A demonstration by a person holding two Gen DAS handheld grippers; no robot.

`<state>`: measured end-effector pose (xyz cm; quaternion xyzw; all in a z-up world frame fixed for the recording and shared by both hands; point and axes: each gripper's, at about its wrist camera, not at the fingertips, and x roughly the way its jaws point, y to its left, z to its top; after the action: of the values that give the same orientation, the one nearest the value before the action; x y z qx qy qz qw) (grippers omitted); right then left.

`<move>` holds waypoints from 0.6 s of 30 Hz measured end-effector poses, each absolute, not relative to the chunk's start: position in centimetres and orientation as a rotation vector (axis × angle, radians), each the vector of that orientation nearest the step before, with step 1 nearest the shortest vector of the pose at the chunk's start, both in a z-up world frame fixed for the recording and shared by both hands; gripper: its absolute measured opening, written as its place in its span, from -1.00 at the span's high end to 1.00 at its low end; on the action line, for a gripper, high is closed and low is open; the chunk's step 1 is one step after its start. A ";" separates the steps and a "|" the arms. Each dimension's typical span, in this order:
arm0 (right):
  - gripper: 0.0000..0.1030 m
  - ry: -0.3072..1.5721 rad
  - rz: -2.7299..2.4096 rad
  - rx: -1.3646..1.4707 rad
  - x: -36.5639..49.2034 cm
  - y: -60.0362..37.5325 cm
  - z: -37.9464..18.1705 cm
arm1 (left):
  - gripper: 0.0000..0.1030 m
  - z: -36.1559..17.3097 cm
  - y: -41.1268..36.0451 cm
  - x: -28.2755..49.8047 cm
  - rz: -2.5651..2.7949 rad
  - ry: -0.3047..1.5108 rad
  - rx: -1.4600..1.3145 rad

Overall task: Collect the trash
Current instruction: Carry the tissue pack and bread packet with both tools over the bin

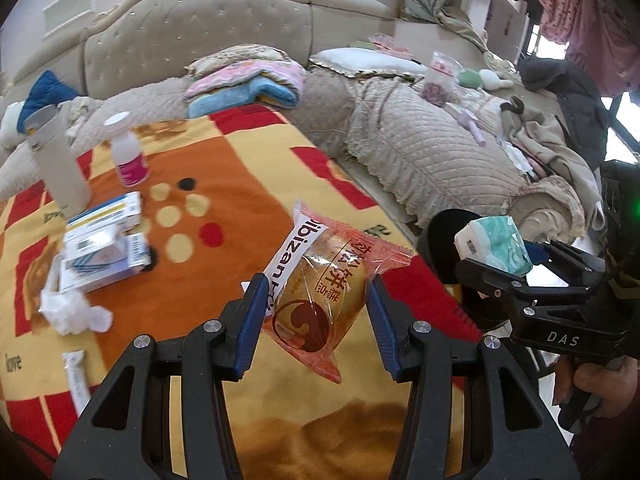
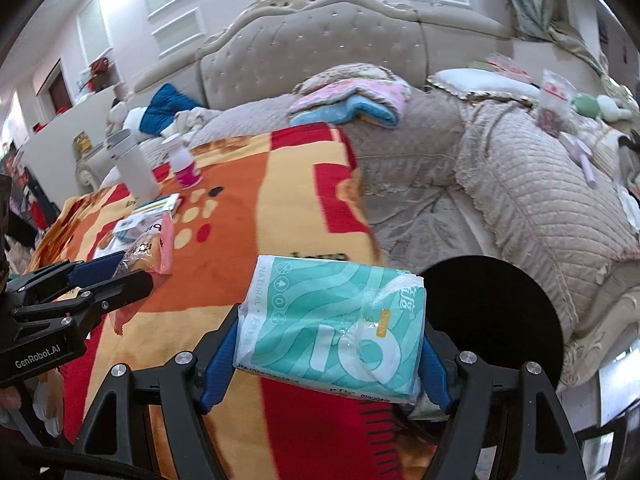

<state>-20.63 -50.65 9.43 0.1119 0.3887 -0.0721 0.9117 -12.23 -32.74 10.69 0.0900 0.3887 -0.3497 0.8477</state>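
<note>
A big beige sofa point(image 1: 192, 32) sits behind a table under a bright orange, red and yellow blanket point(image 1: 248, 184). Beside the table's far edge is a round black bin point(image 2: 492, 312), near both grippers.

The right gripper point(image 2: 328, 344) pinches a teal tissue pack point(image 2: 332, 324) across its width, close to the bin. The left gripper point(image 1: 316, 308) pinches a pink snack packet point(image 1: 324, 284) with a round cake inside, up off the blanket.

A tall white cup point(image 1: 56, 160), a pink-label bottle point(image 1: 128, 156), small boxes point(image 1: 104, 248) and a crumpled white wrapper point(image 1: 72, 312) sit on the blanket.

The snack packet is slippery and puffy, so it may slide out before the bin. The two grippers could also bump together there.
</note>
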 end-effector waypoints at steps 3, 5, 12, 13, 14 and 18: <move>-0.44 0.809 -0.179 0.247 -21.2 -52.2 9.2 | 0.07 10.5 -34.5 -12.5 -0.766 0.828 0.196; -0.44 0.816 -0.199 0.258 -21.5 -53.2 9.0 | 0.07 10.4 -35.6 -12.7 -0.782 0.834 0.204; -0.44 0.821 -0.249 0.297 -22.8 -56.1 8.4 | 0.07 10.2 -38.6 -13.0 -0.830 0.850 0.216; -0.44 0.822 -0.256 0.303 -22.9 -56.5 8.2 | 0.07 10.1 -39.0 -13.1 -0.838 0.854 0.214; -0.44 0.825 -0.264 0.308 -23.0 -57.0 8.0 | 0.07 10.1 -39.4 -13.1 -0.845 0.858 0.214; -0.44 0.831 -0.293 0.324 -23.5 -58.6 7.6 | 0.07 9.8 -41.3 -13.5 -0.876 0.869 0.218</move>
<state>-23.48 -58.58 7.58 0.1561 0.4006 -0.1411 0.8918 -13.47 -41.32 9.76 0.1021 0.4065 -0.4101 0.8101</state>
